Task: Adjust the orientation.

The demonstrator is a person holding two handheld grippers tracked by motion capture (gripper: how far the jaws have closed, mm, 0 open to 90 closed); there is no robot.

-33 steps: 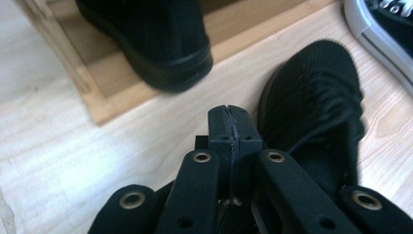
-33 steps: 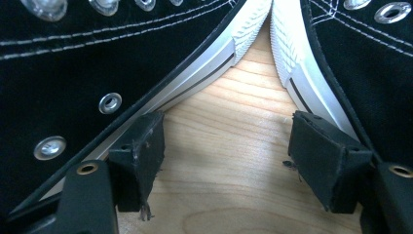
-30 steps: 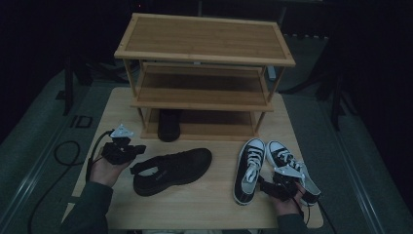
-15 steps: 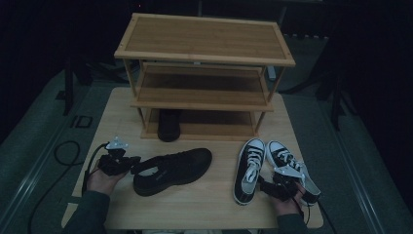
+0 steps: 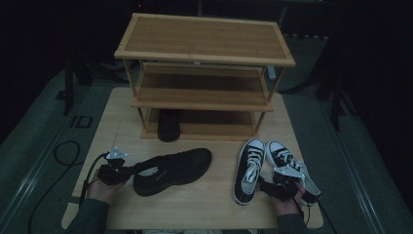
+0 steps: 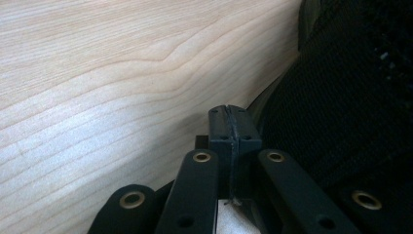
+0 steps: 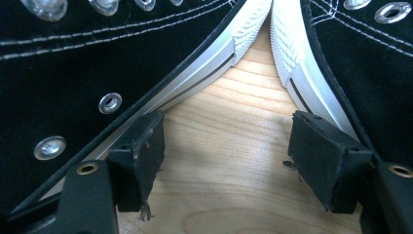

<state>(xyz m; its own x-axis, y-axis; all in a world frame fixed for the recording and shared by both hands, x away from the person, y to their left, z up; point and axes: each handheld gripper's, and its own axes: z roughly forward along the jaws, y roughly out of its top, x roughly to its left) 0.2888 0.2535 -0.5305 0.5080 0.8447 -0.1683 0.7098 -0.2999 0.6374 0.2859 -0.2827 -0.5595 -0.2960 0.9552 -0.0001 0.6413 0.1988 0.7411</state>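
Left gripper clenched empty, black shoe touching alongside; right gripper released between both sneakers. Could shove the shoe askew if pushed without first opening.

A black low shoe lies on its sole just beside the left claw, while two black-and-white laced sneakers flank the right claw.

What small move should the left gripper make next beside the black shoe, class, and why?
Probably open its fingers. The left gripper sits shut beside the black shoe's heel, holding nothing, low over the table. It must open before it can grip the heel.
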